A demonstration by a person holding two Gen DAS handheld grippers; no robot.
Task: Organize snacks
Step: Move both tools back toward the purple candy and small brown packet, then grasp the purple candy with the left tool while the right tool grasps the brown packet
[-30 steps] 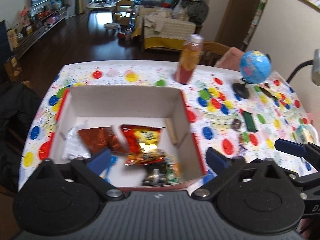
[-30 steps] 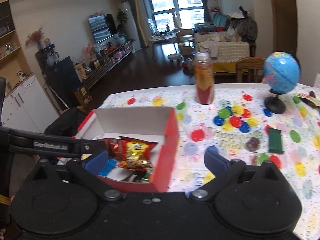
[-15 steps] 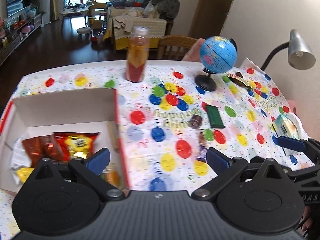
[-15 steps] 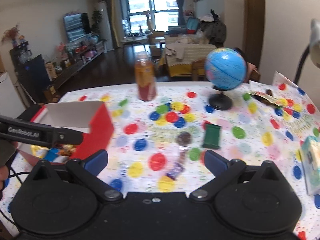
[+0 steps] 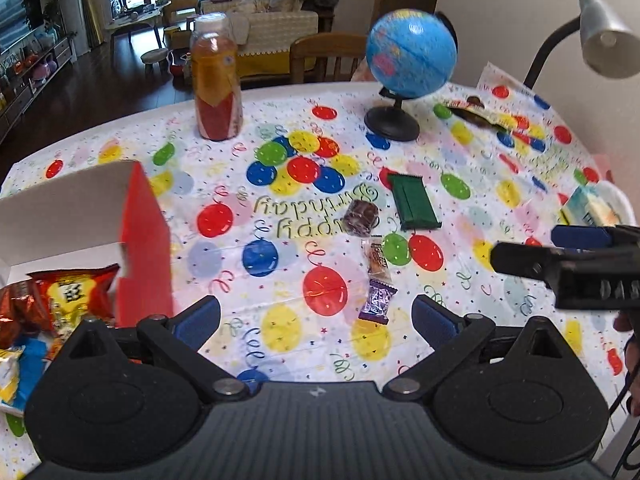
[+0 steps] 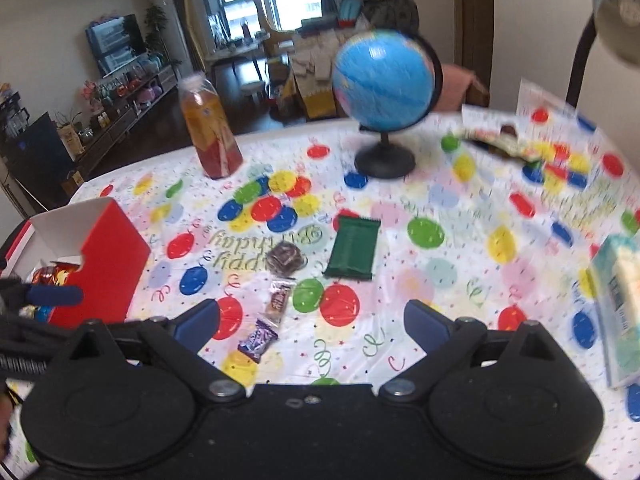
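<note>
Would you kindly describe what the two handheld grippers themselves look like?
Both are matte black plastic. The left gripper and right gripper each have two round housings, silver pivot screws, angled linkage arms, and blue pads on the fingers. From the side, white lettering shows on the black body. A thin black cable hangs at the right.

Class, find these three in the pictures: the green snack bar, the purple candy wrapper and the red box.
green snack bar (image 5: 414,201), left wrist view, middle of the wrapper.
purple candy wrapper (image 5: 378,301), left wrist view, centre of the wrapper.
red box (image 6: 102,268), right wrist view, red outer wall.
</note>
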